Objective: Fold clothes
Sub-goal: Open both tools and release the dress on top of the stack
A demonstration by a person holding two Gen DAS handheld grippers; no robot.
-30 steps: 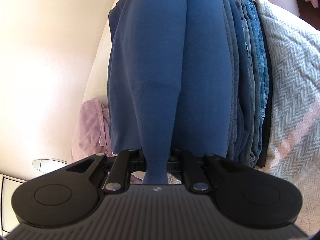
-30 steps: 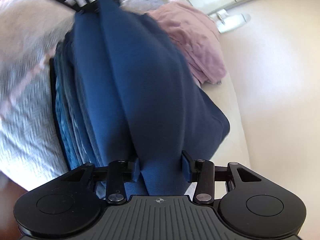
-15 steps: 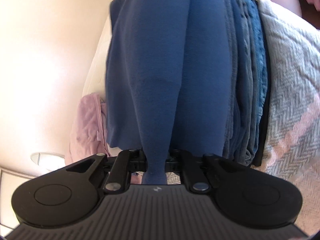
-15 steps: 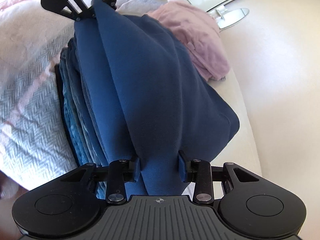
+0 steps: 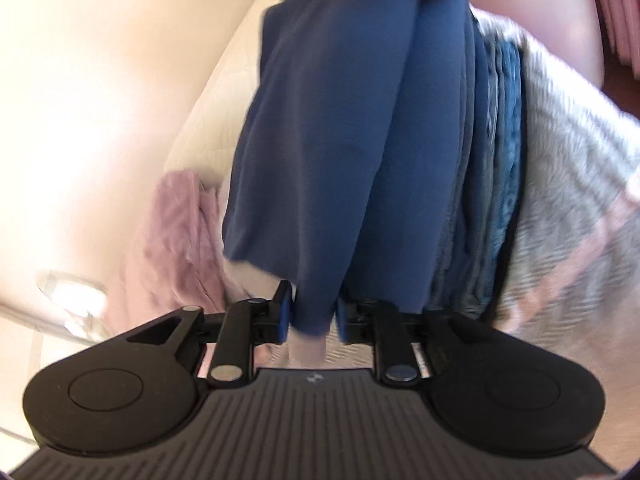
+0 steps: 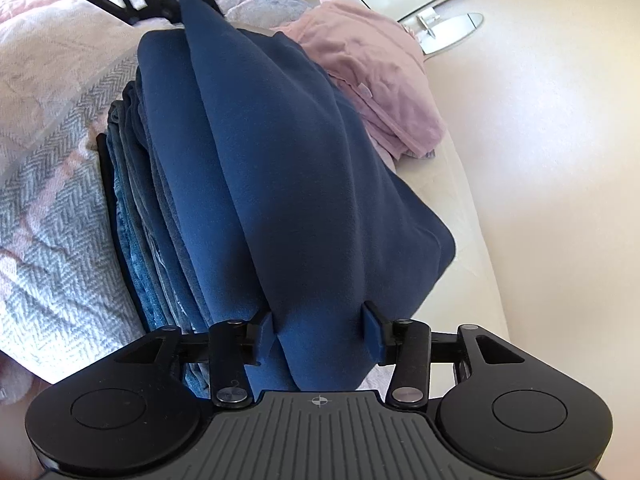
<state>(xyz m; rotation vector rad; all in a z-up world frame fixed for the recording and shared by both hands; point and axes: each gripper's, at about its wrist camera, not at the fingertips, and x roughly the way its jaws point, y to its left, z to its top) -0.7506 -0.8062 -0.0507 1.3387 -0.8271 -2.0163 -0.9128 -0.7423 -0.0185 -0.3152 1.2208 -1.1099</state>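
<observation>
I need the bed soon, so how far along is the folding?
Done: a stack of folded clothes lies on the blanket. In hand: the blue garment, folded and lying on that stack, between the jaws of the left gripper and right gripper. Left: the crumpled pink garment.

1. Left gripper (image 5: 313, 316): fingers (image 5: 283, 312) set slightly apart, a fold of the blue garment (image 5: 332, 128) between them.
2. Garment runs up and away from the gripper, out of frame at top.
3. Stack of folded blues (image 5: 492, 184) just right of it, on a grey herringbone blanket (image 5: 572, 184).
4. Pink cloth (image 5: 176, 240) at left. View blurred.
</observation>
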